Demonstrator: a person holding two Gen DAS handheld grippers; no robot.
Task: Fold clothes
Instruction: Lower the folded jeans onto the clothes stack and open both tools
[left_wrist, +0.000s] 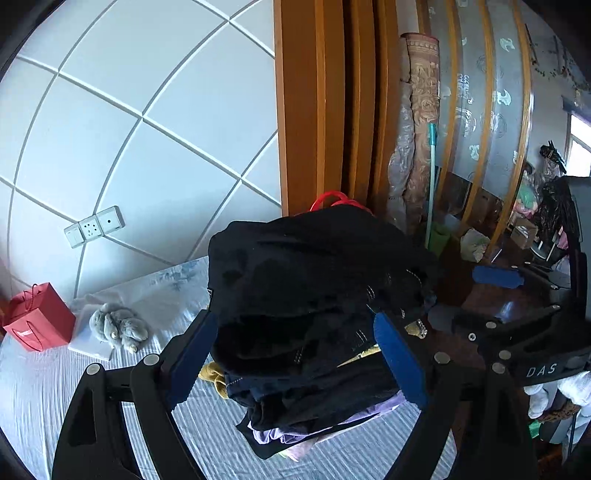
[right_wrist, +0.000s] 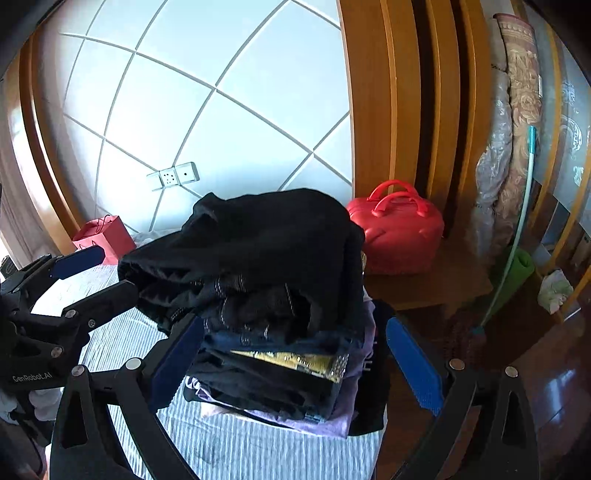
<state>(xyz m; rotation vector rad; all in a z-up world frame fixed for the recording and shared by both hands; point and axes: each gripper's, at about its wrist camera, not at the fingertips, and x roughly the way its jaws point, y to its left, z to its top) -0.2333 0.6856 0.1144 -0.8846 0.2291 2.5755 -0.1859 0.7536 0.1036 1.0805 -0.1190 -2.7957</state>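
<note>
1. On the striped bed (right_wrist: 236, 446), at its right edge, stands one stack of folded clothes (right_wrist: 280, 369); a black garment (right_wrist: 258, 236) lies loosely bunched on top, not squared to the layers below.
2. Left gripper (left_wrist: 295, 350): jaws wide apart, blue pads either side of the stack's near face, nothing pressed between them. It also shows at the left of the right wrist view.
3. Right gripper (right_wrist: 291, 362): jaws spread wide, flanking the stack and gripping nothing. No pad is seen pressing cloth.
4. Judgement: the black garment appears just set down; the stack looks largely built, and the task well advanced.
5. Advice for the step in hand: draw both tools clear without snagging the top layer, since its loose folds overhang to the left. If tidying is intended, tuck the overhang in and press the top flat so the pile does not lean off the bed edge.
6. Count: two grippers; one stack, with at least five layers visible (black, dark blue, yellow-patterned, black, lilac); one red handbag (right_wrist: 399, 232); one red paper bag (left_wrist: 37, 317); one grey plush toy (left_wrist: 118, 326); one wall socket plate (right_wrist: 173, 175).
</note>
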